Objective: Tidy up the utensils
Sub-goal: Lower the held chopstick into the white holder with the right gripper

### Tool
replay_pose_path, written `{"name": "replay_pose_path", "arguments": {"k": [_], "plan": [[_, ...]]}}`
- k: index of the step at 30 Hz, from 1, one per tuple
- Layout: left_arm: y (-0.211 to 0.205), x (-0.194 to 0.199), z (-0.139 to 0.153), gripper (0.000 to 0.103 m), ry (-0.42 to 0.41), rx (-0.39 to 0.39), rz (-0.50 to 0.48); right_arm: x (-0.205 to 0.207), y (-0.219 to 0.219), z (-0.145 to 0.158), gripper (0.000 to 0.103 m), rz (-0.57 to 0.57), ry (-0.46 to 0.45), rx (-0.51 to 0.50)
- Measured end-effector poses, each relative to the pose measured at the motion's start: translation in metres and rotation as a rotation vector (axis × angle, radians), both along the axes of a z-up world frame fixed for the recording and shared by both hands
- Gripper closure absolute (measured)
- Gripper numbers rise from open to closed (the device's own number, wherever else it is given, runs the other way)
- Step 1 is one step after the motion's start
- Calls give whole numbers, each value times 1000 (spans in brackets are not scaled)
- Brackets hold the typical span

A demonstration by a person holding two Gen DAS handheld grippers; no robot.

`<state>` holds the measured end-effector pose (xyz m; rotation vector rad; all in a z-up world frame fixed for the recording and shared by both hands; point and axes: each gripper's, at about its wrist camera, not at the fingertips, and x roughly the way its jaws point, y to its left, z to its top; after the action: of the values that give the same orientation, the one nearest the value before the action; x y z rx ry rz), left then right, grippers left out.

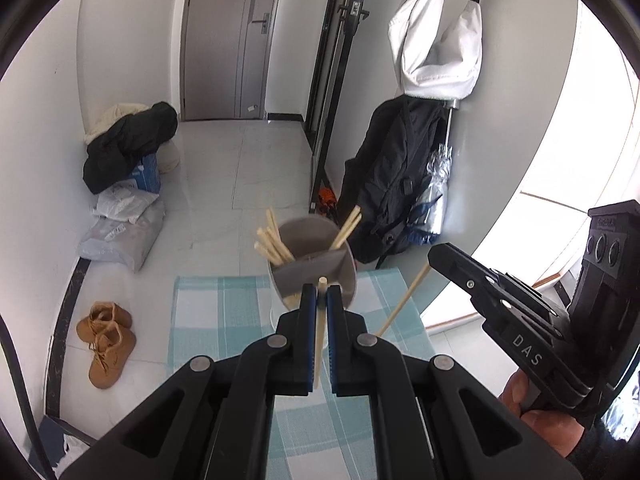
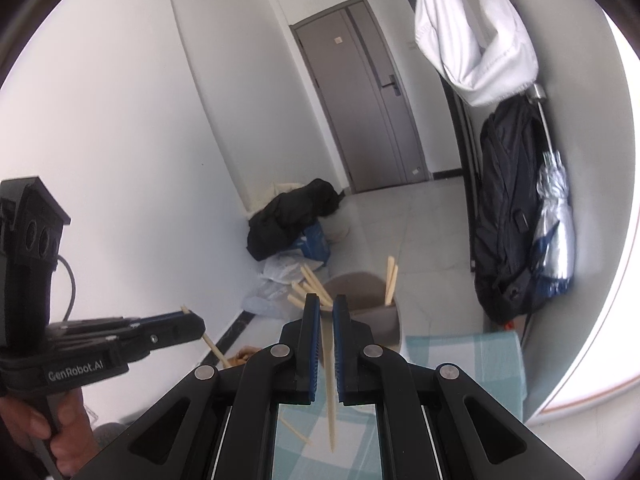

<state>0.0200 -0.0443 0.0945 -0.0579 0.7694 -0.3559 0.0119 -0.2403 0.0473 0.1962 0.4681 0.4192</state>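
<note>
Both hand-held grippers are pinching one chopstick each. Seen from its own camera, the left gripper point(image 1: 320, 292) is pressing its blue pads on a pale chopstick point(image 1: 319, 340) that is standing almost upright between them, with its blunt top just above the fingertips. The right gripper point(image 2: 326, 304) is doing the same with a second chopstick point(image 2: 329, 384), whose thin point is hanging down toward the checked mat point(image 2: 472, 360). I judge that the sticks are held near the thick end so that the points can go down first into the holder.

A grey holder point(image 1: 316, 256) with a divider is standing at the far edge of the mat, just beyond both grippers. Several chopsticks point(image 1: 272, 240) are already leaning in its left part and two in its right part. One loose chopstick point(image 2: 294, 432) is lying on the near mat.

Both grippers are tilting downward toward the holder, side by side, the left one more steeply, each held by a hand point(image 1: 536, 416) at the handle.
</note>
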Motion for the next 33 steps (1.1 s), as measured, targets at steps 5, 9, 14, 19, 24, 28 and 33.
{"name": "replay_pose_path", "arguments": {"k": [5, 9, 14, 19, 24, 28, 33], "plan": [[-5, 21, 29, 102, -16, -14, -13, 15, 2, 35, 97, 12, -51, -20], [-9, 35, 48, 102, -44, -28, -24, 30, 3, 65, 97, 14, -93, -28], [-10, 59, 66, 102, -77, -59, -20, 54, 9, 93, 97, 23, -139, -61], [-8, 83, 68, 102, -68, -102, -9, 80, 14, 101, 97, 29, -152, -85], [-7, 105, 61, 102, -69, -95, 6, 107, 17, 96, 97, 28, -133, -92], [0, 120, 46, 102, -72, -98, 15, 123, 20, 85, 97, 34, -116, -97], [8, 139, 13, 102, -22, -95, 55, 138, 23, 72, 97, 43, -116, -105]]}}
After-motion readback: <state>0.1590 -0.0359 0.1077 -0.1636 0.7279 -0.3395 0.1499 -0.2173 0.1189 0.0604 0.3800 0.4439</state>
